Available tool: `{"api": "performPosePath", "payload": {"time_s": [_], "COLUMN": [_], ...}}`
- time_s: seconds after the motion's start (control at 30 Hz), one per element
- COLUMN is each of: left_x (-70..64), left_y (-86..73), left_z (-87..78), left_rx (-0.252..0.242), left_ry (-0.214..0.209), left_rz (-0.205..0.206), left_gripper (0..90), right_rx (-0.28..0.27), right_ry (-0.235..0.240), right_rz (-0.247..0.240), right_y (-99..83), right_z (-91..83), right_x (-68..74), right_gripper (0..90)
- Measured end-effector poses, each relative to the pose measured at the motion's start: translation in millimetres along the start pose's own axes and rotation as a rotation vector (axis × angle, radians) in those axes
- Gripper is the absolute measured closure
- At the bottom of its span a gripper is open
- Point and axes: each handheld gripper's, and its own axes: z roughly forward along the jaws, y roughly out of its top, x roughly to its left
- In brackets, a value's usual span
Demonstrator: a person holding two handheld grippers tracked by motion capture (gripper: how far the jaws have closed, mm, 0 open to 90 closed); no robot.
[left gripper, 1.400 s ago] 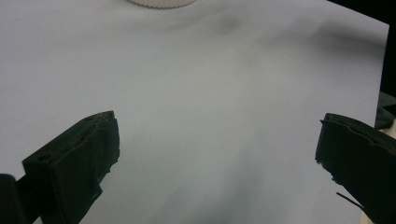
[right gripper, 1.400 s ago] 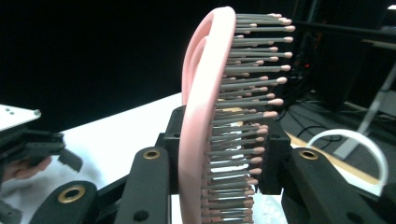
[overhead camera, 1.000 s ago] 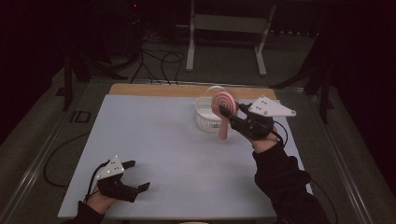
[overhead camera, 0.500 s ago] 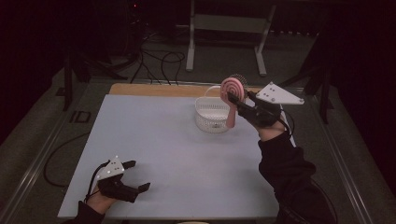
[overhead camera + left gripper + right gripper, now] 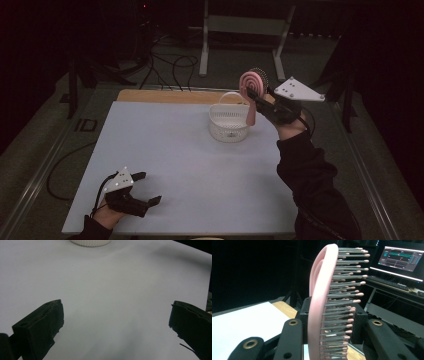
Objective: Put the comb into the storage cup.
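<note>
Above the white basket [image 5: 228,122], the right tool [image 5: 260,102] clamps a pink hairbrush [image 5: 251,90]; left tool [image 5: 142,189] rests wide open.

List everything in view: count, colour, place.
Hairbrush: one, pink with dark pink-tipped bristles, held up above the basket's right side.
Basket: one, white, far right-centre of the table.
Table: one, pale top with a wooden strip at the far edge.
Monitor: one, lit, seen beyond the table in the right gripper view.
Metal stand: one, grey, on the floor behind the table.
Cables: several, black, on the floor behind.
Left gripper: black, open, near left corner, nothing between its jaws.
Right gripper: black, shut on the hairbrush, raised.
</note>
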Motion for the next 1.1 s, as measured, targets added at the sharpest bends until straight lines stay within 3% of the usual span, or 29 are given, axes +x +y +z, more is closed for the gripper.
{"api": "performPosePath", "payload": {"time_s": [0.5, 0.67, 1.1], "left_x": [1.1, 1.0, 0.6], "left_y": [-0.2, 0.2, 0.8], "left_z": [-0.1, -0.4, -1.4], "left_rx": [-0.003, -0.006, -0.016], "left_ry": [-0.003, -0.004, -0.005], "left_rz": [-0.001, 0.005, 0.012], "left_gripper": [0.4, 0.4, 0.4], "right_rx": [-0.006, -0.018, -0.035], "right_ry": [-0.033, -0.026, -0.031], "right_rz": [-0.033, -0.016, -0.021], "right_y": [-0.7, -5.0, -17.2], "right_z": [29.6, 38.4, 54.8], "right_x": [-20.6, -25.6, -24.7], "right_gripper": [64.7, 64.6, 64.7]}}
